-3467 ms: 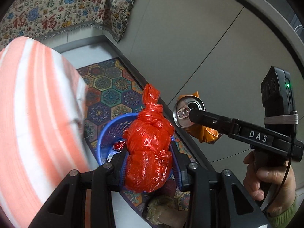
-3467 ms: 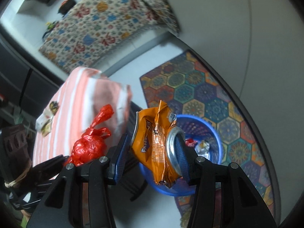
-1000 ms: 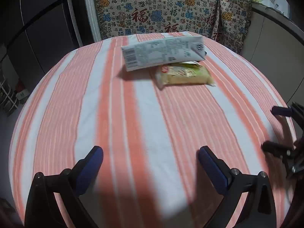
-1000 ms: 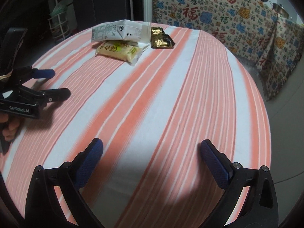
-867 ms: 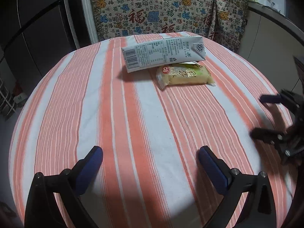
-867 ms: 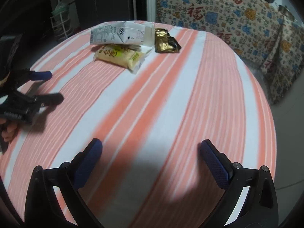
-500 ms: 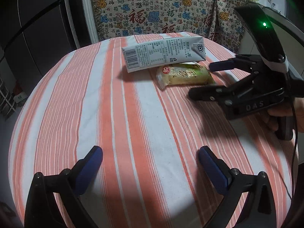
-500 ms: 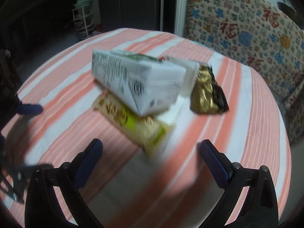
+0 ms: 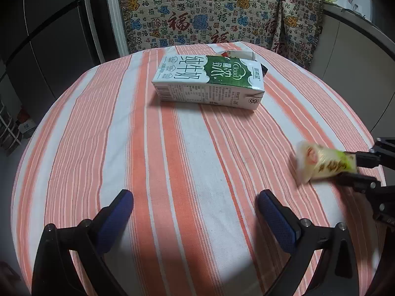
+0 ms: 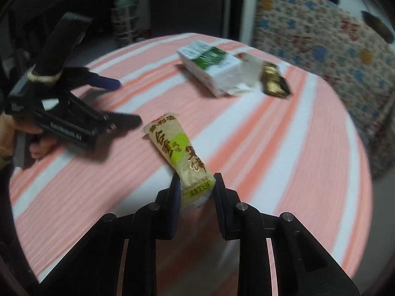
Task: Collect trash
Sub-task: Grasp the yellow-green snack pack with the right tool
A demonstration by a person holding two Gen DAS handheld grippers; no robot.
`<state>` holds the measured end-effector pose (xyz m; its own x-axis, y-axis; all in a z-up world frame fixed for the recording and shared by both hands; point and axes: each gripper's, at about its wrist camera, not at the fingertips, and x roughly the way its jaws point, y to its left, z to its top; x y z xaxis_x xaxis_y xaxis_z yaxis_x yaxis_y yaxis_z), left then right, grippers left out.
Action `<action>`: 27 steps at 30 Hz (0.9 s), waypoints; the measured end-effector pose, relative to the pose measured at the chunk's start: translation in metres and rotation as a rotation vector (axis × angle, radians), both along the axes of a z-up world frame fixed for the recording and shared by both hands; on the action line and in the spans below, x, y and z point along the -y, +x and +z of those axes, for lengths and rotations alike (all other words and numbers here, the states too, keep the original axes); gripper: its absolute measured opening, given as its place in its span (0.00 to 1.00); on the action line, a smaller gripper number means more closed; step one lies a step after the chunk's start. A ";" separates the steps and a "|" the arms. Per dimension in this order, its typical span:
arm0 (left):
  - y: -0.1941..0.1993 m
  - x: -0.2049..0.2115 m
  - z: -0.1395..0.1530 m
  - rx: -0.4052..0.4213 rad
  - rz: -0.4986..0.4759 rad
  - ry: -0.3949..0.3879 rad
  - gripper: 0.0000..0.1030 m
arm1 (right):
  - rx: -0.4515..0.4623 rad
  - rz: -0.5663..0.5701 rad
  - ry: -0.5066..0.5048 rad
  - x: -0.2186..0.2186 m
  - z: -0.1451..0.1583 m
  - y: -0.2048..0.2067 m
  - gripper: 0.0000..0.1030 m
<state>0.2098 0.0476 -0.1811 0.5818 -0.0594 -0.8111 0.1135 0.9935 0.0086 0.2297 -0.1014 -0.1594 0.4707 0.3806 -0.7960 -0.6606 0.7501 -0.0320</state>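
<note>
A yellow snack packet (image 10: 177, 148) hangs just above the striped table, its near end pinched between the pads of my right gripper (image 10: 197, 185), whose jaws are closing on it. The left wrist view shows the same packet (image 9: 321, 162) blurred at the right edge, in the right gripper (image 9: 356, 170). A green-and-white milk carton (image 9: 209, 81) lies on its side at the far part of the table. Behind it sit a white scrap (image 10: 249, 74) and a gold wrapper (image 10: 272, 80). My left gripper (image 9: 193, 197) is open and holds nothing, low over the near side of the table.
The round table wears an orange-and-white striped cloth (image 9: 148, 148) and drops away on all sides. A patterned cloth (image 9: 209, 12) covers furniture beyond it. Dark cabinet doors (image 9: 49, 37) stand at the left. A hand (image 10: 9, 133) holds the left gripper (image 10: 126, 101).
The right gripper reached the packet beside the carton, closed on it and carried it off toward the table's right edge. The carton rolled, green face now up. The left gripper stayed still.
</note>
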 end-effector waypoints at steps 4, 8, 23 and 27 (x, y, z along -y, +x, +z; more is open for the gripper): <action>0.001 0.001 0.001 -0.001 0.045 -0.004 1.00 | 0.002 -0.132 0.010 0.017 -0.006 0.000 0.25; 0.009 0.006 0.011 -0.023 0.169 -0.111 0.98 | 0.023 -0.141 0.010 0.022 -0.005 -0.004 0.25; 0.131 0.044 0.045 -0.048 0.424 -0.021 0.98 | 0.016 -0.145 0.085 0.029 -0.010 -0.002 0.26; 0.095 0.020 0.038 -0.043 0.399 -0.001 0.98 | 0.005 -0.149 0.094 0.031 -0.010 0.000 0.26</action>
